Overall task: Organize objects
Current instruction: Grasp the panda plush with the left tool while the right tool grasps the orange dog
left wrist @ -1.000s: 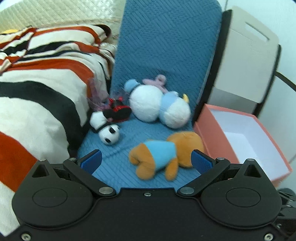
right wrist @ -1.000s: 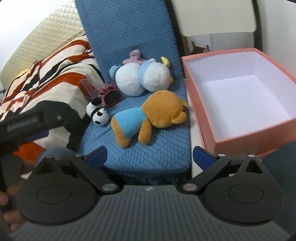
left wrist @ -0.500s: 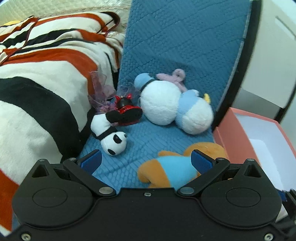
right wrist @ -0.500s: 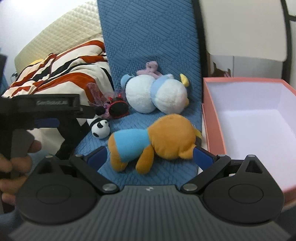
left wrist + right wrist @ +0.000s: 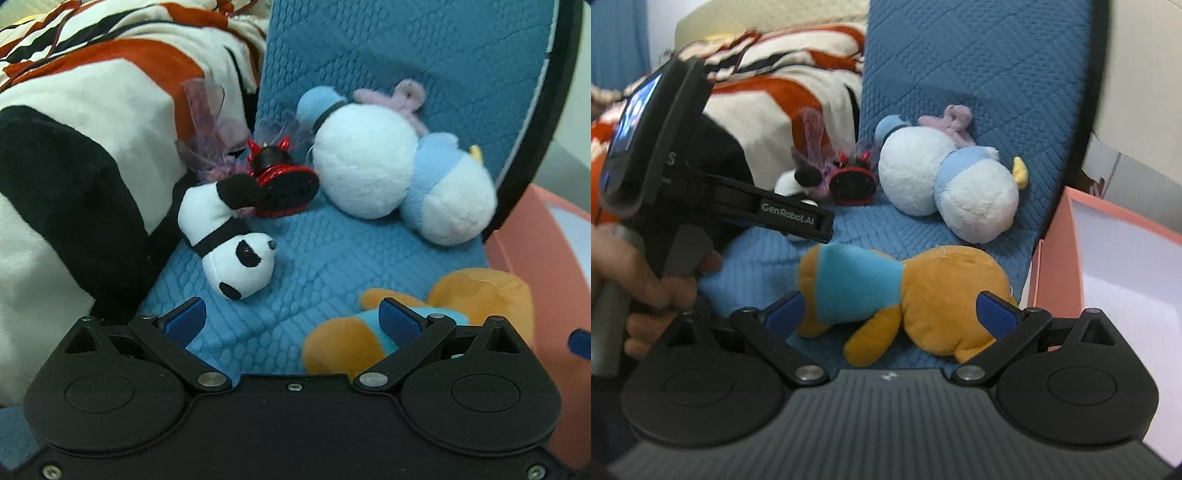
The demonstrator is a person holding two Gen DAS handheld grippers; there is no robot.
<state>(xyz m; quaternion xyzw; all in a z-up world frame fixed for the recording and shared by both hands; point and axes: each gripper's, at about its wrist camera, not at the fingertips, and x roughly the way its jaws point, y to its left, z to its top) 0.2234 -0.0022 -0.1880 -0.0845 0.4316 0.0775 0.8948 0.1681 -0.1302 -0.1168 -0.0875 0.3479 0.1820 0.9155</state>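
Note:
Several plush toys lie on a blue quilted chair seat (image 5: 314,266). A small panda (image 5: 236,251) lies just ahead of my open left gripper (image 5: 291,317). Behind the panda is a red and black devil toy (image 5: 284,184). A white and light blue duck (image 5: 399,181) lies at the back, with a small pink plush (image 5: 402,96) behind it. An orange bear in a blue shirt (image 5: 905,291) lies between the blue fingers of my open right gripper (image 5: 890,308), which is empty. The left gripper's body (image 5: 701,192) shows at the left of the right wrist view.
A striped orange, black and cream blanket (image 5: 81,140) is piled at the left, against the chair. An open salmon-pink box (image 5: 1119,266) with a white inside stands at the right of the chair. The chair back (image 5: 979,66) rises behind the toys.
Both grippers have moved forward and closer to the toys. The left one now faces the panda; the right one now has the orange bear between its open fingers.

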